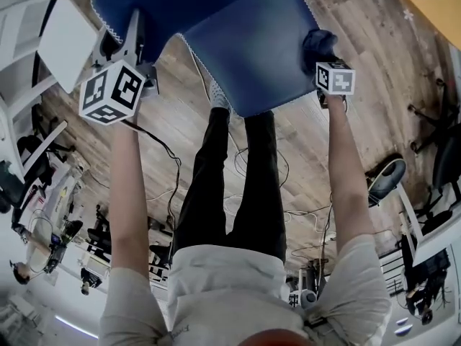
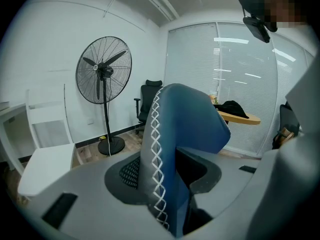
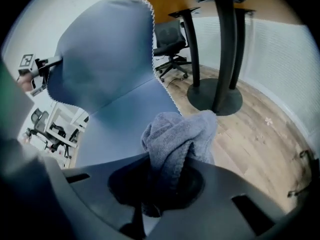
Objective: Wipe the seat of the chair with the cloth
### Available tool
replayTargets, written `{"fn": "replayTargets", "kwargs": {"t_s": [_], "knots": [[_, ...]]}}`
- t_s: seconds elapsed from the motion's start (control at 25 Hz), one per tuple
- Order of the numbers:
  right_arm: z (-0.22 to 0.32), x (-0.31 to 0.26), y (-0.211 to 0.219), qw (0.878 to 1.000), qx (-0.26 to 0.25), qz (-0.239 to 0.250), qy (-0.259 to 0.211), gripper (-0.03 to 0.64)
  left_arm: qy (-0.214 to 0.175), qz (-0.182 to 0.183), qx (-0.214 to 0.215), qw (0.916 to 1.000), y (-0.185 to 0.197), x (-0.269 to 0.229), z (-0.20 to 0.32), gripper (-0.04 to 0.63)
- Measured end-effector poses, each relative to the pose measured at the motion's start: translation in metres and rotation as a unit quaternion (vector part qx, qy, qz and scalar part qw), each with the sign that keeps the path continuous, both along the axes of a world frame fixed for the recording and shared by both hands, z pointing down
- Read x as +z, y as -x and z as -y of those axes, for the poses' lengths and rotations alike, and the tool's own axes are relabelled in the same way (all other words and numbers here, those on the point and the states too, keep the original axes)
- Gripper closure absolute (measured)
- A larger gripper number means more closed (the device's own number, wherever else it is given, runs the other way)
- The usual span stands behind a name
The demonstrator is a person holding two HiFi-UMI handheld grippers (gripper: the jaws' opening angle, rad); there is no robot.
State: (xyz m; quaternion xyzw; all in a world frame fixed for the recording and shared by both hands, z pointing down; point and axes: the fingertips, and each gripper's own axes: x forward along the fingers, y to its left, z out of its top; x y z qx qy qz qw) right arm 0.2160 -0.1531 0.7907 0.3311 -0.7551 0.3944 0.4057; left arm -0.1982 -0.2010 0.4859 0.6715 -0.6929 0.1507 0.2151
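A blue cloth [image 1: 238, 42] with a white zigzag-stitched edge hangs spread in the air between my two grippers. My left gripper [image 1: 133, 38] is shut on its left edge, and the cloth [image 2: 185, 129] rises folded from between the jaws [image 2: 170, 189]. My right gripper [image 1: 318, 47] is shut on a bunched corner of the cloth [image 3: 175, 139], pinched between its jaws [image 3: 165, 184]. The rest of the sheet [image 3: 110, 69] stretches away towards the left gripper [image 3: 37, 66]. The white chair [image 1: 68, 38] stands to the left of the cloth, its seat [image 2: 47, 164] bare.
A standing fan [image 2: 103, 74], a black office chair [image 2: 150, 96] and a wooden table [image 2: 240, 116] lie beyond the white chair. A black table pedestal [image 3: 215, 96] stands on the wood floor on the right. Cables [image 1: 245, 200] run past the person's legs.
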Motion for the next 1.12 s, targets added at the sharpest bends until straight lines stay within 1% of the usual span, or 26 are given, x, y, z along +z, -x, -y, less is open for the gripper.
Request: {"fn": "replayTargets", "kwargs": {"t_s": [0.08,0.24,0.36,0.52,0.84,0.96,1.12], "knots": [[-0.005,-0.003,0.002,1.000,0.028,-0.002,-0.005,0.572,-0.003,0.001,-0.001,1.0000,0.004,-0.002,-0.003,0.408],[-0.025,-0.007,0.008,0.998,0.061,-0.010,-0.014,0.572,-0.016,0.003,0.006,0.9999,0.006,-0.006,-0.006,0.408],[-0.038,-0.008,0.011,0.996,0.088,-0.017,-0.016,0.572,-0.026,0.001,0.015,0.9995,0.005,-0.007,-0.006,0.408],[-0.050,-0.006,0.014,0.992,0.123,-0.024,-0.016,0.572,-0.031,-0.007,0.037,0.9988,0.002,-0.006,-0.008,0.408],[-0.072,-0.007,0.032,0.987,0.158,-0.038,-0.012,0.572,-0.040,-0.025,0.083,0.9954,0.001,-0.006,-0.008,0.408],[-0.081,-0.008,0.044,0.984,0.172,-0.032,-0.006,0.574,-0.041,-0.033,0.098,0.9938,0.001,-0.005,-0.008,0.408],[-0.097,-0.007,0.061,0.979,0.202,-0.007,0.014,0.572,-0.040,-0.043,0.113,0.9918,0.000,-0.003,-0.008,0.407]]}}
